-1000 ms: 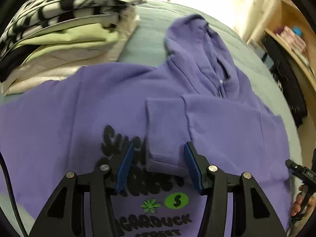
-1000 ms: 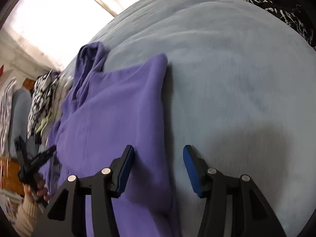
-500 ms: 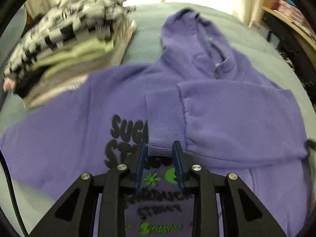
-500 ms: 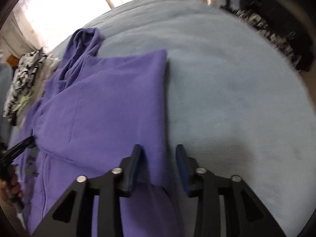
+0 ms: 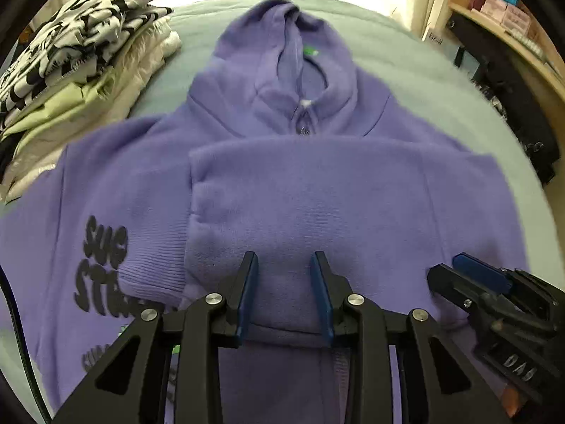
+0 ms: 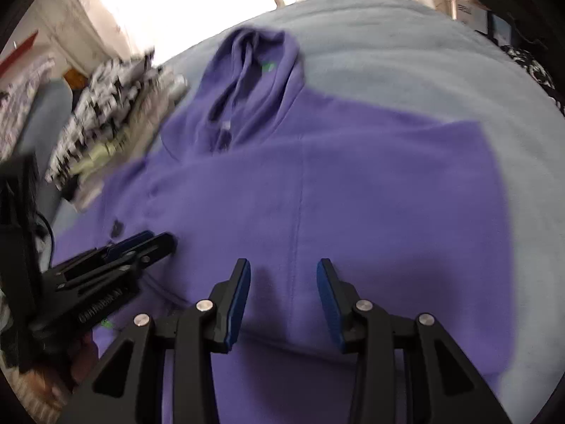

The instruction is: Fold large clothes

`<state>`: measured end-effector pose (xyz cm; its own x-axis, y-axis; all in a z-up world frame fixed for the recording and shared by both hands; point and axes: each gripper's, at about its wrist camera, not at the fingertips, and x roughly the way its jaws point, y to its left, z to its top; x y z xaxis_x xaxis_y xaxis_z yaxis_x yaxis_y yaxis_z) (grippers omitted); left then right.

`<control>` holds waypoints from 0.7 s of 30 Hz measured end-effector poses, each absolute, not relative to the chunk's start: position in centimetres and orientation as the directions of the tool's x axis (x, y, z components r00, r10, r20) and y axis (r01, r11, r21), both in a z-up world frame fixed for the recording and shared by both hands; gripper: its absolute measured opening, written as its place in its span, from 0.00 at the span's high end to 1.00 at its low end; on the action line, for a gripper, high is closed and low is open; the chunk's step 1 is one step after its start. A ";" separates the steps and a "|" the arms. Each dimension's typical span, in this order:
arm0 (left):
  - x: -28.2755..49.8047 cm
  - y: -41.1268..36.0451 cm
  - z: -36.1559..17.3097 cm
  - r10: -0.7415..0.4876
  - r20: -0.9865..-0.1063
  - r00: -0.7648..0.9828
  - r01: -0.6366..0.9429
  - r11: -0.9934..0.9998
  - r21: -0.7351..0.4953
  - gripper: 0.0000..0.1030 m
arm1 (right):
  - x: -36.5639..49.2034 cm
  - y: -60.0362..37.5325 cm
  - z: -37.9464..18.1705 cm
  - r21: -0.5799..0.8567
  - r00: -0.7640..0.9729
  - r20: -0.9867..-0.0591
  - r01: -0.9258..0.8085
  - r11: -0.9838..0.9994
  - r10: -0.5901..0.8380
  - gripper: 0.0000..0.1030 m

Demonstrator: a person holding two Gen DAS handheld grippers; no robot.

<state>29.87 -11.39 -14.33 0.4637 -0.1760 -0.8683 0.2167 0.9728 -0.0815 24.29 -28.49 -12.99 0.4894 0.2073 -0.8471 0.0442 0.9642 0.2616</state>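
A purple hoodie [image 5: 300,190] lies spread on the bed, hood at the far end, one sleeve folded across its chest with the ribbed cuff [image 5: 155,268] at the left. Black and green print shows at the lower left. My left gripper [image 5: 284,298] is part open just above the folded sleeve's near edge and holds nothing. My right gripper [image 6: 282,300] is part open over the hoodie [image 6: 335,194] and holds nothing. It also shows in the left wrist view [image 5: 469,279] at the right. The left gripper shows in the right wrist view [image 6: 141,243] at the left.
A stack of folded clothes [image 5: 77,67] with a black-and-white patterned one on top sits at the far left of the pale blue bed cover [image 6: 423,53]. A wooden shelf with boxes [image 5: 505,10] and dark clothing [image 5: 522,113] stand off the bed's right side.
Both grippers have pulled back toward me and moved right along the sleeve. Both jaws narrowed from wide open, then widened a little. The sleeve lies flatter across the chest.
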 end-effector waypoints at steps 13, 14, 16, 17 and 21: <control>27.1 -8.0 -12.7 -0.188 -0.833 0.520 0.214 0.973 -0.087 0.65 | 19.5 -35.9 -12.1 0.118 0.540 -0.841 0.227 0.967 -0.024 0.62; 26.2 -8.0 -12.2 -0.165 -0.827 0.538 0.212 0.976 -0.057 0.62 | 19.1 -35.7 -11.8 0.113 0.528 -0.848 0.243 0.963 -0.034 0.62; 24.6 -7.8 -11.0 -0.147 -0.807 0.572 0.215 0.976 -0.025 0.56 | 18.4 -35.3 -11.3 0.105 0.516 -0.855 0.258 0.960 -0.045 0.62; 23.8 -7.6 -10.3 -0.146 -0.797 0.586 0.217 0.976 -0.019 0.56 | 17.9 -35.0 -11.0 0.100 0.513 -0.857 0.264 0.959 -0.052 0.62; 20.7 -6.4 -7.8 -0.147 -0.764 0.629 0.213 0.977 -0.013 0.54 | 15.5 -33.8 -9.4 0.134 0.513 -0.858 0.273 0.953 -0.026 0.61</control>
<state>20.74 -6.42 -7.78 0.6286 -0.1471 -0.7637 0.2131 0.9769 -0.0127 15.53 -33.81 -9.43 0.5125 -0.0265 -0.8583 0.2731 0.9526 0.1337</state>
